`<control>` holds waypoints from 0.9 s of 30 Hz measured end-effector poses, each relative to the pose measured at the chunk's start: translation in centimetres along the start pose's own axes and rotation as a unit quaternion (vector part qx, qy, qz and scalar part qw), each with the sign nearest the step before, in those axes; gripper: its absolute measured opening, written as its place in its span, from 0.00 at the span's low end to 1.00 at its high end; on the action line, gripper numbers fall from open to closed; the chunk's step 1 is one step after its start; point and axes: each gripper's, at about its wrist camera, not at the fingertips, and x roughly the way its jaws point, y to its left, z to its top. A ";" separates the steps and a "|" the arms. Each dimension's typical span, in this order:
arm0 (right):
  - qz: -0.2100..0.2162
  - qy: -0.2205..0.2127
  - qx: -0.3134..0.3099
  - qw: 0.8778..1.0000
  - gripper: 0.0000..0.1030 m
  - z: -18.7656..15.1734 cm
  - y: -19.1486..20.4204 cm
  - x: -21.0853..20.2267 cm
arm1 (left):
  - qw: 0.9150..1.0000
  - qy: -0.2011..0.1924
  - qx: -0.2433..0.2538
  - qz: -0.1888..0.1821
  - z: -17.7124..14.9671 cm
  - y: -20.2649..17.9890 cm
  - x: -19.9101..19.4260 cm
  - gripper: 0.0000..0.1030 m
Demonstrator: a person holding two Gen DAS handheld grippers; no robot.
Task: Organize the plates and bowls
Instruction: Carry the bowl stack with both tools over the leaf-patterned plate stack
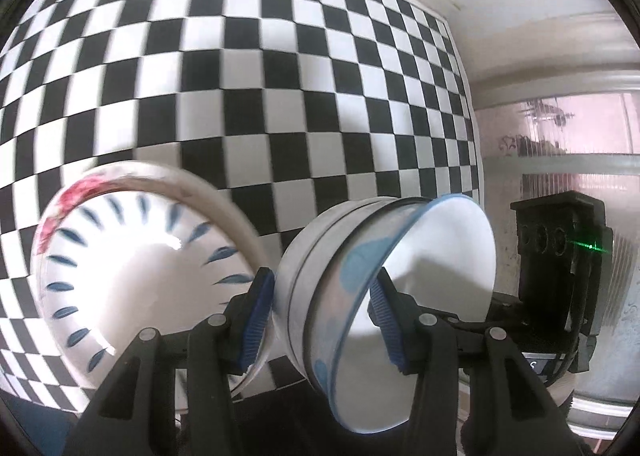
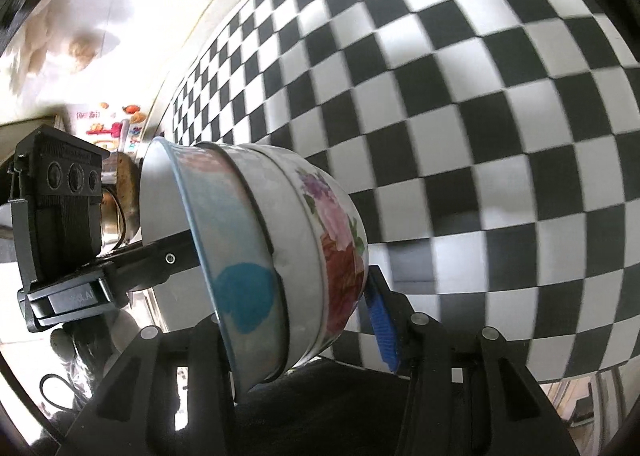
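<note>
Left tool [image 1: 326,320] pinching wall of blue-spotted bowl [image 1: 320,280], tilted above checkered surface [image 1: 280,56]. Right tool [image 2: 296,312] pinching nested bowl stack [image 2: 288,240]; blue bowl inside floral bowl [image 2: 340,240]. Judgement: move both tools together, level rims, avoid twisting stack.

Two grippers are in view: the left gripper [image 1: 326,316] and the right gripper [image 2: 296,320]. A stack of three nested bowls sits between them: a blue-spotted bowl [image 2: 244,296], a plain white bowl [image 2: 296,240] under it, and a rose-patterned bowl [image 2: 340,252] outermost. Left of the stack lies one more bowl [image 1: 132,280] with blue dashes. One checkered cloth [image 1: 280,76] lies beneath.
</note>
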 end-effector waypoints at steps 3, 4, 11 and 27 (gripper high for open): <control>-0.002 0.005 -0.012 1.000 0.47 0.2 2.3 0.9 | 1.000 -0.012 -0.013 0.000 -0.7 1.7 -1.7 0.44; -0.002 0.008 -0.016 1.000 0.46 0.2 3.0 1.3 | 1.000 -0.017 -0.016 0.002 -1.0 2.3 -2.3 0.44; -0.007 0.031 -0.045 0.998 0.46 0.0 7.1 4.5 | 0.998 -0.035 -0.046 0.006 -2.8 6.3 -4.5 0.44; -0.031 0.066 -0.077 0.994 0.46 0.3 11.5 12.0 | 0.994 -0.046 -0.094 0.017 -3.9 12.7 -4.3 0.44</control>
